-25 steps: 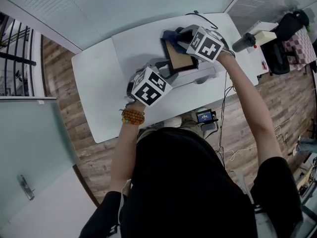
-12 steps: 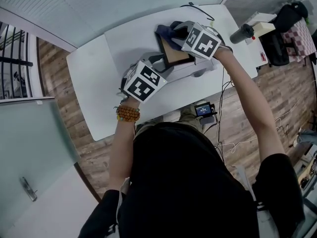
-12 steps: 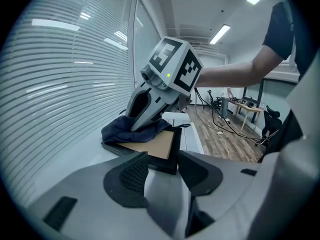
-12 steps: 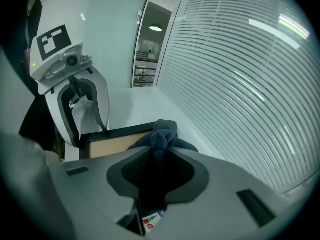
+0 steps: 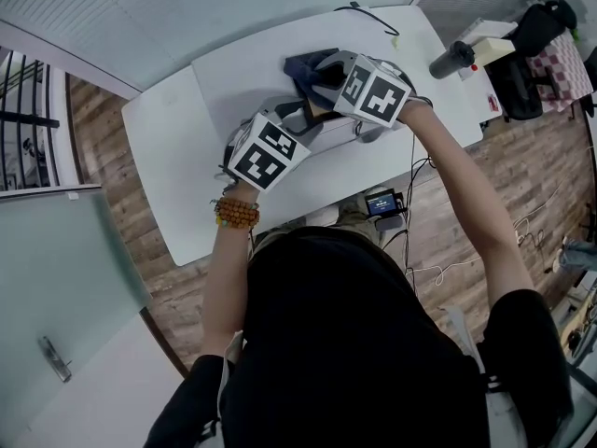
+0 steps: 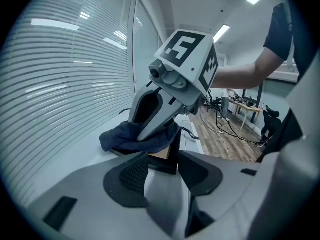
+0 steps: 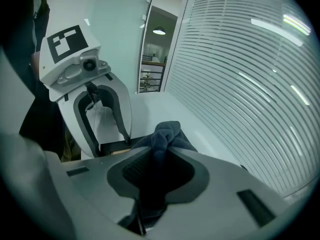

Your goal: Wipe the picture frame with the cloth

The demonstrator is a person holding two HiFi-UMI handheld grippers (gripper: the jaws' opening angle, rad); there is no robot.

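The picture frame [image 6: 170,160] was a black-edged rectangle with a plain brown, cardboard-coloured panel inside it. Only its near corner and a strip of that panel showed, and the rest was under the cloth [image 6: 126,137]. It sat low over the white desk [image 5: 187,143], toward the desk's far side by the slatted blinds [image 6: 60,79]; whether it lay flat or was tipped up could not be told.

The left gripper [image 6: 165,168] had its fingers [image 6: 131,174] drawn in narrow on the frame's near corner, the black edge filling the gap between their ribbed faces. The cloth was dark blue, soft and bunched into folds, heaped on the frame's far part. The right gripper [image 7: 161,156] had its fingers [image 7: 134,170] closed on a gathered fold of it, with the bulk of the cloth swelling out past the tips and resting on the frame. The two grippers faced each other across the frame, close together.

The only print in sight was the black-and-white square markers on each gripper's cube [image 5: 269,155]; a small lit screen [image 5: 385,203] beyond the desk's near edge was too small to read
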